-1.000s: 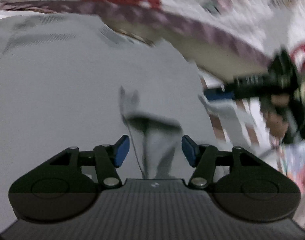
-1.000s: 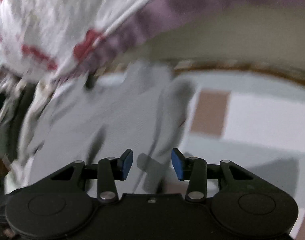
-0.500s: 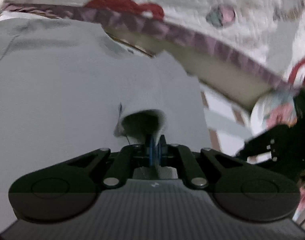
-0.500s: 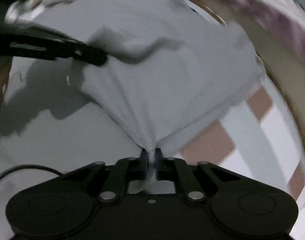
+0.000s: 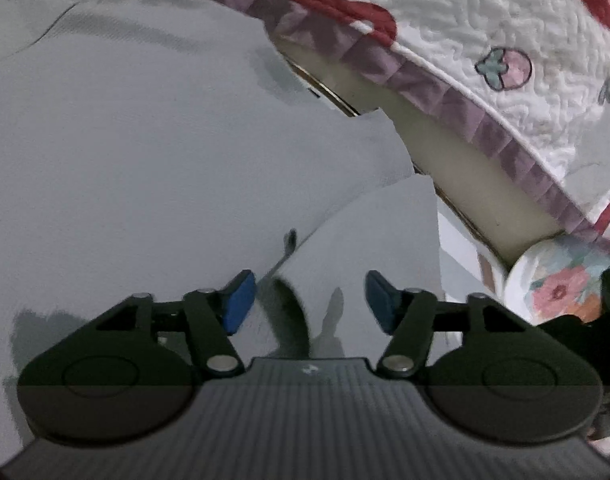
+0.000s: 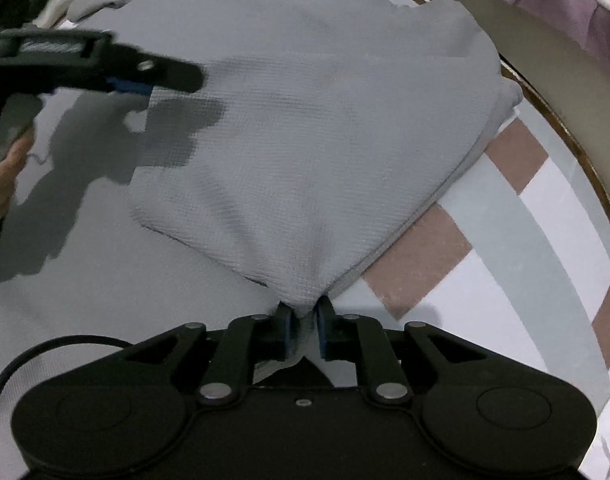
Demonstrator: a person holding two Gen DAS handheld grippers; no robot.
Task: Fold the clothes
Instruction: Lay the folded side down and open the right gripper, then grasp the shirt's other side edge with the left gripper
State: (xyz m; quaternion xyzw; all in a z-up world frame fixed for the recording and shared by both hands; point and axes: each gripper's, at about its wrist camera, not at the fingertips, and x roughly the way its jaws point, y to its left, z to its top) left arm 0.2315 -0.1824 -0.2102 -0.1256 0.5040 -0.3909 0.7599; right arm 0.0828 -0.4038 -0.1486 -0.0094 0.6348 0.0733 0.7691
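- Grey garment [image 6: 305, 128]: one flap folded over, apparently; more folds remain.
- Right claw [image 6: 303, 330] pinches its corner.
- Left claw [image 5: 307, 298] spread, empty.

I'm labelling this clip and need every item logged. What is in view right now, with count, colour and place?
shirt: one, grey, spread on the table, one corner folded over onto it.
table: one, white, grey and brown blocks with a gold rim, under the shirt.
quilt: one, white with red prints and purple border, behind the table.
floral object: one, white with pink flowers, at the right edge of the left wrist view; what it is I cannot tell.
cable: one, black, beside the right gripper.
left gripper: one, black with blue pads, open above the shirt.
right gripper: one, black, shut on the shirt's folded corner.
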